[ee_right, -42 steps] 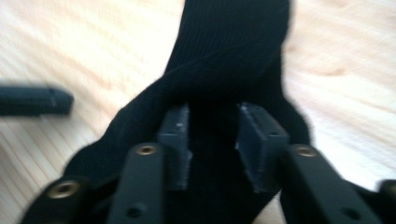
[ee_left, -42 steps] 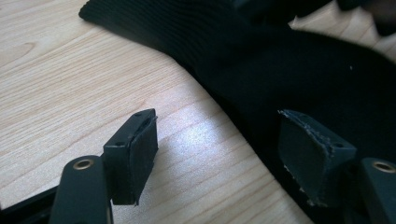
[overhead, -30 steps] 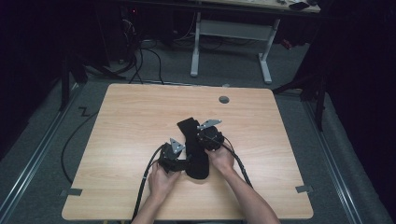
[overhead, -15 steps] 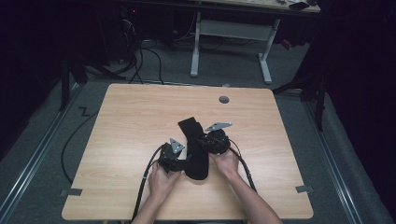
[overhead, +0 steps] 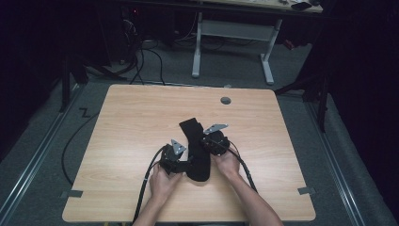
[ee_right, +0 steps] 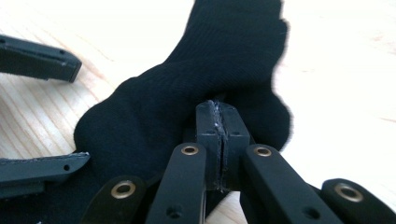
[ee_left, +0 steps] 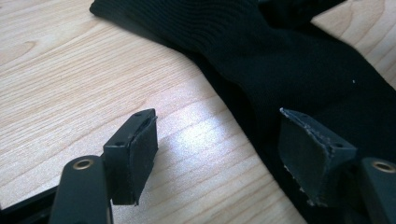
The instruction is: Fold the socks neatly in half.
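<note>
A black sock (overhead: pixel 192 129) lies bent on the wooden table (overhead: pixel 141 117), between both hands. My left gripper (overhead: pixel 187 162) stands open at the sock's left edge. In the left gripper view (ee_left: pixel 215 126) one pad hangs over bare wood and the other over the sock (ee_left: pixel 289 60), neither pressing on it. My right gripper (overhead: pixel 203 143) comes in from the sock's right side. Its jaws have just been closing and now meet (ee_right: pixel 217 105), the tips nipping a fold of the sock (ee_right: pixel 224 51). The left gripper (ee_right: pixel 81 112) shows open at the left edge of the right gripper view.
A round grey cable hole (overhead: pixel 226 100) sits near the table's far edge. Black cables (overhead: pixel 146 183) trail from both grippers toward the near edge. Beyond the table stand a white-legged desk (overhead: pixel 230 35) and floor cables (overhead: pixel 141 52).
The right hand shifted a little to the right along the sock, then eased back. The left hand and the sock lie as before.
</note>
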The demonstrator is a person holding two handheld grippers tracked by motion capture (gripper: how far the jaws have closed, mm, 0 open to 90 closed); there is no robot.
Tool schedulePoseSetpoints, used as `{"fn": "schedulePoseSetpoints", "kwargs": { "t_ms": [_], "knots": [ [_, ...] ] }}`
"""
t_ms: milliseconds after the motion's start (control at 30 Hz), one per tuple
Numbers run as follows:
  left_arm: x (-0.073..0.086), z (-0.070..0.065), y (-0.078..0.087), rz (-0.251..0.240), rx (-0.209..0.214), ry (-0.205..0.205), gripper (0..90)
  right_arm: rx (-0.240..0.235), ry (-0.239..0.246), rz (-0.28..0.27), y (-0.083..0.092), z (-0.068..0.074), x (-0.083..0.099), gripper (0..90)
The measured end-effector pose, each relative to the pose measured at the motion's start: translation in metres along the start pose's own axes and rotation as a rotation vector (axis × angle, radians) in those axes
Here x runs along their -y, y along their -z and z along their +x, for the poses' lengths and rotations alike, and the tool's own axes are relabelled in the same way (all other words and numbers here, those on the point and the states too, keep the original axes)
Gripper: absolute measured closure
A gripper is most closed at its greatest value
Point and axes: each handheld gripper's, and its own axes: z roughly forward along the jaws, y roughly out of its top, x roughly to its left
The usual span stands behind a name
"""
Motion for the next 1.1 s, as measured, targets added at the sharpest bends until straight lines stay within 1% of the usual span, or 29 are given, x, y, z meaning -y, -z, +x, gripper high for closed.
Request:
{"fn": "schedulePoseSetpoints", "kwargs": {
  "t_ms": [100, 200, 267, 300, 333, 367, 400, 433, 467, 500, 533, 567, 633, 700, 733, 767, 833, 900, 933, 967, 1000, 1033, 1067, 1100],
  "knots": [
    [0.000, 0.000, 0.000, -0.001, -0.001, 0.000, 29.5, 0.016, -0.007, -0.019, 0.009, -0.005, -0.002, 88.7],
    [0.000, 0.000, 0.000, -0.001, -0.001, 0.000, 29.5, 0.036, 0.000, -0.042, 0.019, -0.010, -0.006, 88.6],
    [0.000, 0.000, 0.000, 0.000, -0.001, 0.001, 29.5, 0.040, -0.003, -0.039, 0.020, -0.012, -0.006, 88.5],
    [0.000, 0.000, 0.000, 0.000, -0.002, 0.001, 29.5, 0.044, 0.000, -0.034, 0.019, -0.012, -0.005, 88.1],
    [0.000, 0.000, 0.000, 0.000, -0.002, 0.000, 29.5, 0.055, 0.007, -0.017, 0.015, -0.012, -0.003, 87.9],
    [0.000, 0.000, 0.000, 0.000, -0.002, 0.000, 29.5, 0.055, 0.007, -0.017, 0.015, -0.012, -0.003, 87.9],
    [0.000, 0.000, 0.000, -0.001, -0.002, 0.000, 29.5, 0.054, -0.011, 0.003, 0.008, -0.014, 0.002, 87.9],
    [0.000, 0.000, 0.000, -0.001, -0.002, 0.000, 29.5, 0.054, -0.011, 0.003, 0.008, -0.014, 0.002, 87.9],
    [0.000, 0.000, 0.000, 0.000, -0.001, -0.001, 29.5, 0.038, -0.042, 0.011, 0.003, -0.018, 0.005, 84.6],
    [0.000, 0.000, 0.000, 0.001, -0.001, -0.001, 29.5, 0.043, -0.052, 0.014, 0.001, -0.019, 0.006, 80.1],
    [0.000, 0.000, 0.000, -0.001, -0.001, 0.001, 29.5, 0.047, -0.057, 0.010, 0.000, -0.020, 0.007, 76.6],
    [0.000, 0.000, 0.000, -0.001, -0.001, 0.001, 29.5, 0.044, -0.063, 0.007, 0.000, -0.021, 0.008, 75.0],
    [0.000, 0.000, 0.000, -0.001, -0.001, 0.000, 29.5, 0.029, -0.074, -0.016, 0.003, -0.022, 0.008, 75.2],
    [0.000, 0.000, 0.000, -0.001, -0.001, 0.000, 29.5, 0.029, -0.060, 0.005, 0.001, -0.020, 0.008, 78.7],
    [0.000, 0.000, 0.000, 0.000, -0.001, 0.001, 29.5, 0.034, -0.041, 0.034, -0.004, -0.019, 0.008, 81.3],
    [0.000, 0.000, 0.000, 0.000, -0.001, 0.001, 29.5, 0.042, -0.027, 0.052, -0.007, -0.019, 0.009, 82.2],
    [0.000, 0.000, 0.000, 0.000, 0.000, 0.000, 29.6, 0.053, -0.046, 0.033, -0.005, -0.019, 0.008, 81.9],
    [0.000, 0.001, 0.000, 0.001, 0.006, 0.002, 29.9, 0.080, -0.028, -0.012, 0.003, -0.013, 0.008, 76.1],
    [0.000, 0.001, 0.000, 0.003, 0.010, 0.002, 30.4, 0.078, -0.020, -0.045, 0.008, -0.010, 0.008, 73.4],
    [0.000, 0.001, 0.000, 0.002, 0.011, 0.002, 30.7, 0.069, -0.020, -0.067, 0.013, -0.006, 0.009, 72.1],
    [0.000, 0.000, 0.000, 0.001, 0.012, 0.001, 31.5, 0.056, -0.009, -0.087, 0.017, -0.003, 0.010, 71.4],
    [0.000, 0.000, 0.001, 0.002, 0.013, 0.000, 32.5, 0.034, -0.003, -0.098, 0.019, 0.001, 0.013, 70.8],
    [0.000, 0.000, 0.001, 0.004, 0.022, 0.008, 33.9, 0.017, 0.013, -0.098, 0.021, 0.006, 0.016, 70.0],
    [0.000, 0.000, 0.001, 0.004, 0.022, 0.008, 35.7, 0.017, 0.013, -0.098, 0.021, 0.006, 0.016, 70.0]
  ]
}}
